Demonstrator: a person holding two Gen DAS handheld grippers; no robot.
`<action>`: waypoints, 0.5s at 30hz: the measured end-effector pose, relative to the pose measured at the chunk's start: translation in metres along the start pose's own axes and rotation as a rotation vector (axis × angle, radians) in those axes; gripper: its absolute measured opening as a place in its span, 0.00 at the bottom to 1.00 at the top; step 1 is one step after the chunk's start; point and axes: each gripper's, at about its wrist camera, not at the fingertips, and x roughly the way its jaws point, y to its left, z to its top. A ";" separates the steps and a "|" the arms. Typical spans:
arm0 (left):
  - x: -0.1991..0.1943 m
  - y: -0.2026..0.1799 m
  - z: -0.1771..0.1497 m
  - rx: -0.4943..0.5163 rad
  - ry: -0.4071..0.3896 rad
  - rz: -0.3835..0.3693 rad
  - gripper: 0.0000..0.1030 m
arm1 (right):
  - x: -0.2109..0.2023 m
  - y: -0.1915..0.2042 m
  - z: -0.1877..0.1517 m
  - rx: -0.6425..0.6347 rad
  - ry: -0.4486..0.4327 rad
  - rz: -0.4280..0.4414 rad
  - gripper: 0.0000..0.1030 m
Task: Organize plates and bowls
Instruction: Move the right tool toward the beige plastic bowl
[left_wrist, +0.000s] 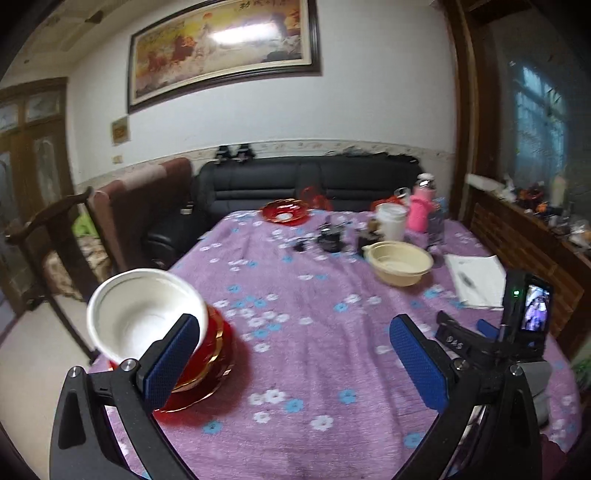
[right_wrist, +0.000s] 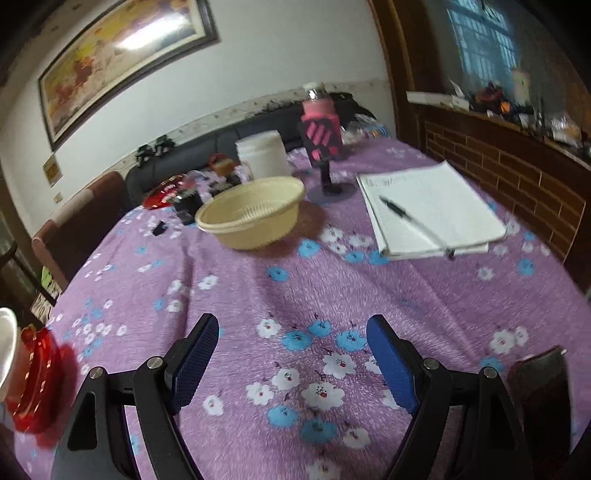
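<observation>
A white bowl (left_wrist: 142, 314) sits tilted atop stacked red plates (left_wrist: 207, 369); a cream bowl (left_wrist: 400, 264) stands upright well apart.

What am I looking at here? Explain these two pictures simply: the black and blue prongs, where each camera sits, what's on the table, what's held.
No robot: a person holds a two-finger gripper in each hand, each with a fisheye camera looking along its blue-padded fingers. One picture comes from the left gripper, the other from the right gripper. Both are open and hold nothing. On the purple flowered tablecloth are a white bowl on stacked red dishes, a cream bowl, a red plate, and a notepad with a pen.
</observation>
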 end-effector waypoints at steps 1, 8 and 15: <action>-0.003 -0.002 0.006 0.009 -0.011 -0.019 1.00 | -0.007 0.001 0.005 -0.010 -0.012 0.003 0.83; -0.043 -0.003 0.075 0.107 -0.199 -0.035 1.00 | -0.067 0.020 0.068 -0.131 -0.135 -0.012 0.83; -0.040 -0.016 0.109 0.081 -0.239 -0.176 1.00 | -0.111 0.040 0.129 -0.144 -0.205 -0.032 0.88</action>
